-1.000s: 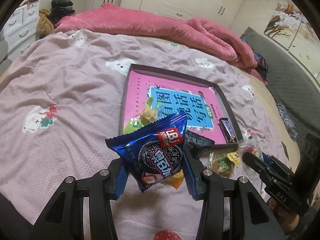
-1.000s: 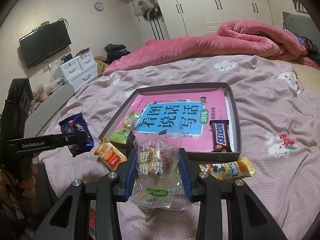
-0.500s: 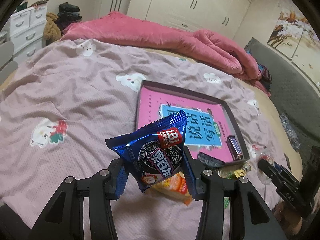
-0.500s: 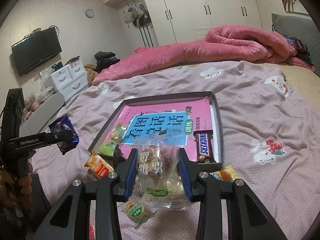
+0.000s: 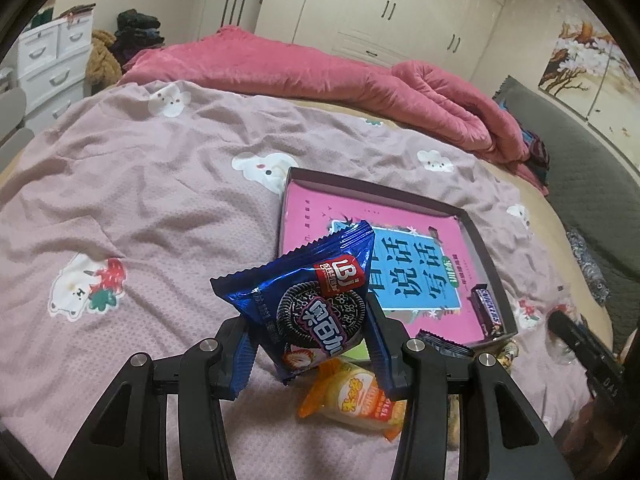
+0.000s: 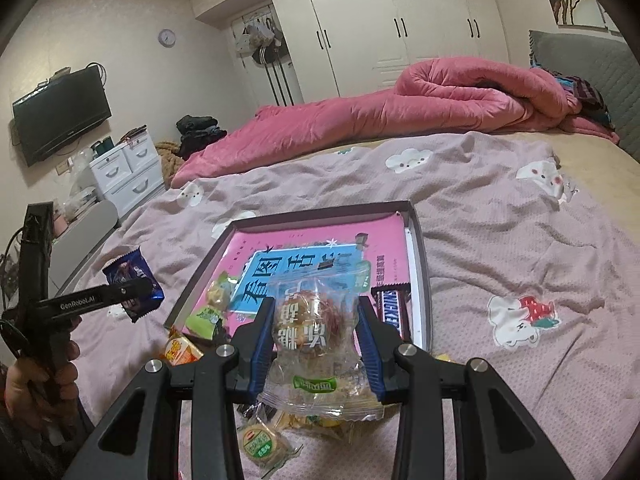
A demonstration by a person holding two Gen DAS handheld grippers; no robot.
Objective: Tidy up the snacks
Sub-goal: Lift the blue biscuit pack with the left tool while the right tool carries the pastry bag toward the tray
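Note:
My left gripper (image 5: 310, 346) is shut on a blue Oreo packet (image 5: 312, 300), held up off the bed; from the right wrist view the same packet (image 6: 134, 286) hangs at the left. My right gripper (image 6: 316, 344) is shut on a clear bag of pastry (image 6: 316, 336), lifted over the near edge of the dark tray (image 6: 420, 280). The tray (image 5: 486, 248) lies on the bed with a pink and blue book (image 5: 400, 264) in it, a Snickers bar (image 6: 390, 306) by its right wall and a green snack (image 6: 206, 314) at its near left corner.
An orange-wrapped cake (image 5: 356, 396) and a dark packet (image 5: 444, 346) lie on the pink sheet before the tray. A round green-labelled biscuit (image 6: 262, 442) sits under my right gripper. A rolled pink duvet (image 6: 440, 100) lies along the far side. Drawers (image 6: 128, 172) stand at the left.
Both views have drawn back from the tray. The left gripper has shifted left with the Oreo packet, uncovering the orange cake. The right gripper has lifted the pastry bag slightly.

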